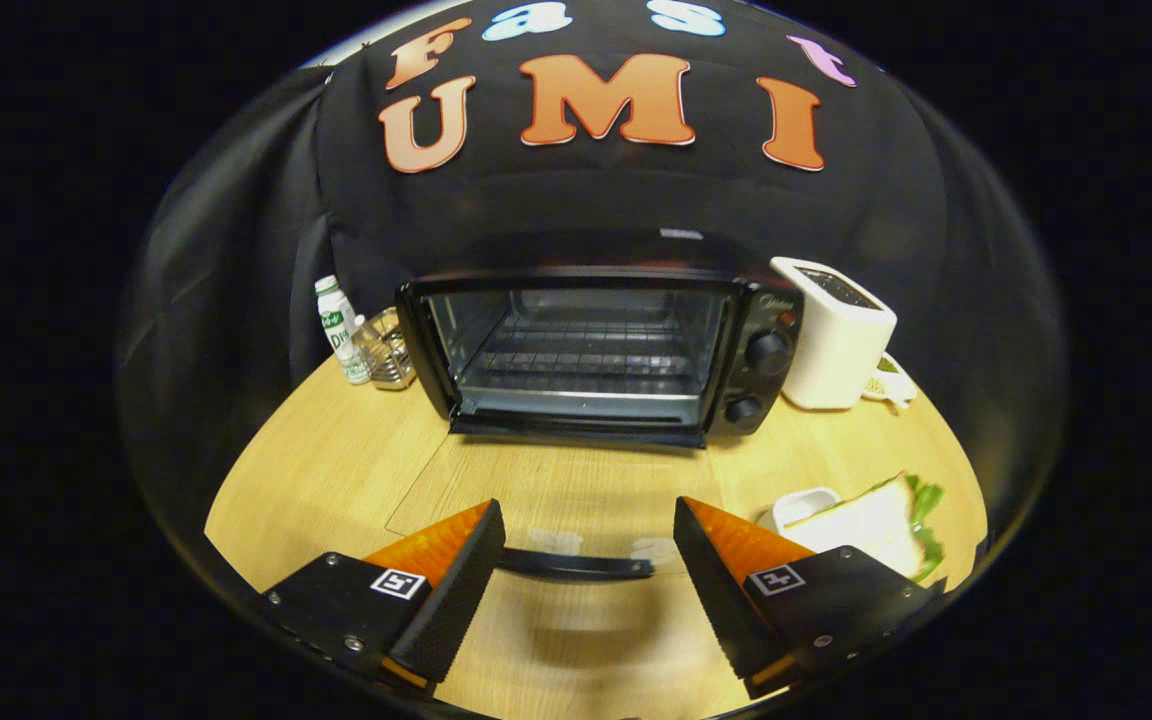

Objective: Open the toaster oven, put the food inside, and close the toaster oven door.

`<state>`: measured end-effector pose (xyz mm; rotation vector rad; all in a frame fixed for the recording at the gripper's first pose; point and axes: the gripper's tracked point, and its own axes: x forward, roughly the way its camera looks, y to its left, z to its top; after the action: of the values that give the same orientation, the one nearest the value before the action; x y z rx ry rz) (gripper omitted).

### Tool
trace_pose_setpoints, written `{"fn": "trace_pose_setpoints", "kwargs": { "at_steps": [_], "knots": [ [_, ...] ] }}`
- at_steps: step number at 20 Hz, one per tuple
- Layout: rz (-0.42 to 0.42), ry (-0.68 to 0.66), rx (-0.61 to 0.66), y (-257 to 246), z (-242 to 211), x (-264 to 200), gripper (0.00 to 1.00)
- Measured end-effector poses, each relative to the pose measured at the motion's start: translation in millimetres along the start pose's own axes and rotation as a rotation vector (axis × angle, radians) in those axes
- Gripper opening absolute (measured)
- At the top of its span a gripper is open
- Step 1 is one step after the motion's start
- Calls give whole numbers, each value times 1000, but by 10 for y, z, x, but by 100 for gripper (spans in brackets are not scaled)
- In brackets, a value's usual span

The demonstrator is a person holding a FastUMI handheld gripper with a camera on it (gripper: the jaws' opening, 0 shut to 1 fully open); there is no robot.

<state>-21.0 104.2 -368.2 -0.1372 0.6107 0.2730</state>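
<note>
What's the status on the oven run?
Tongs open, straddling door handle, not gripping. Toaster oven door down flat, rack bare. Sandwich waiting beside right finger. Nothing blocking the opening.

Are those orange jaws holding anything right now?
No. The gripper is open, its jaws on either side of the lowered oven door's handle, not pressing on it.

A light wood-grain tabletop (336, 470) carries every item. At its far left stands 1 white plastic bottle with a green label and white cap (338, 322), upright. Just beside it sits a clear glass container (388, 352), contents indistinct. At the far right stands 1 white box-shaped pop-up toaster (834, 335), with a small white object (891, 385) partly hidden behind it.
</note>
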Motion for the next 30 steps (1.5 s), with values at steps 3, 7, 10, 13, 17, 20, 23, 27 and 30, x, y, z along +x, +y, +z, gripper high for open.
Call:
{"fn": "trace_pose_setpoints", "kwargs": {
  "at_steps": [3, 7, 10, 13, 17, 20, 23, 27, 30],
  "knots": [
    [17, 19, 41, -431, 227, -164, 100],
    [11, 59, 53, -1155, 417, -332, 100],
    [15, 114, 50, -1624, 422, -393, 100],
    [53, 199, 83, -1924, 298, -391, 100],
    [120, 349, 151, -2206, -52, -305, 99],
    [196, 457, 217, -2283, -302, -239, 99],
    [262, 527, 280, -2246, -486, -160, 98],
    [311, 602, 275, -2155, -738, -105, 90],
    [329, 630, 265, -2081, -841, -72, 73]
  ]
}}
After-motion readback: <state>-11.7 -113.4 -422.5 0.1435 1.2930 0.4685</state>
